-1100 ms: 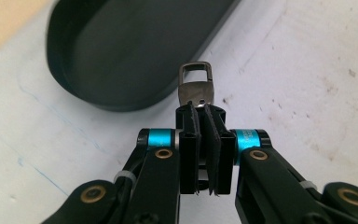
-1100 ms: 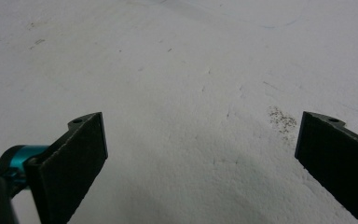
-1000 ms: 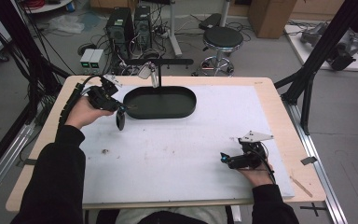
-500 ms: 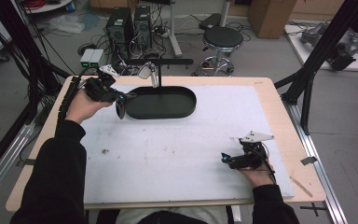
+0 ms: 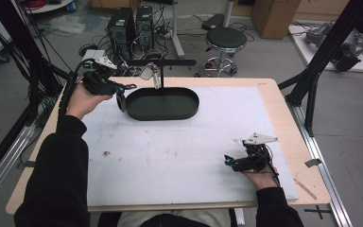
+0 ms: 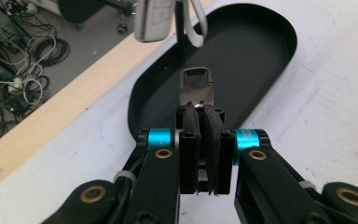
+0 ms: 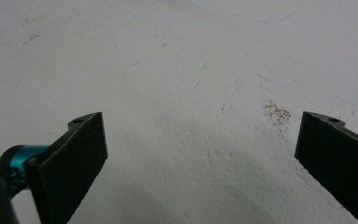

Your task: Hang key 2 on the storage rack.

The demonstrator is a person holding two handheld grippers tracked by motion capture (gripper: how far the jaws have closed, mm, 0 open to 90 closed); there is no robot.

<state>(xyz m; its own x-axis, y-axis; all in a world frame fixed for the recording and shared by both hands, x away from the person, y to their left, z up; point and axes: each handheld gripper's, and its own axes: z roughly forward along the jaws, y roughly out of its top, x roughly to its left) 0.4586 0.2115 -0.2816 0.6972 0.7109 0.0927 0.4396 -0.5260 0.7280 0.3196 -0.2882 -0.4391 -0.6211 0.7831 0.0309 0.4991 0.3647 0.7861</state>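
dark metal clip (image 6: 196, 90) with a square loop sits clamped in the left hand-held gripper (image 6: 199, 112), held over the black oval tray (image 6: 261, 60) at centre frame, probably for hanging on the stand's post (image 6: 181, 35). right hand-held gripper (image 7: 200, 140) rests apart over the white bench (image 7: 177, 70).

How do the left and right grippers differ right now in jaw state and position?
The left gripper has its jaws shut on a small dark metal clip, while the right gripper has its jaws wide apart with nothing between them. The left one is held up at the left end of the black oval tray; the right one sits low over the white table mat, near the person's side. Both have black jaws and blue collars.
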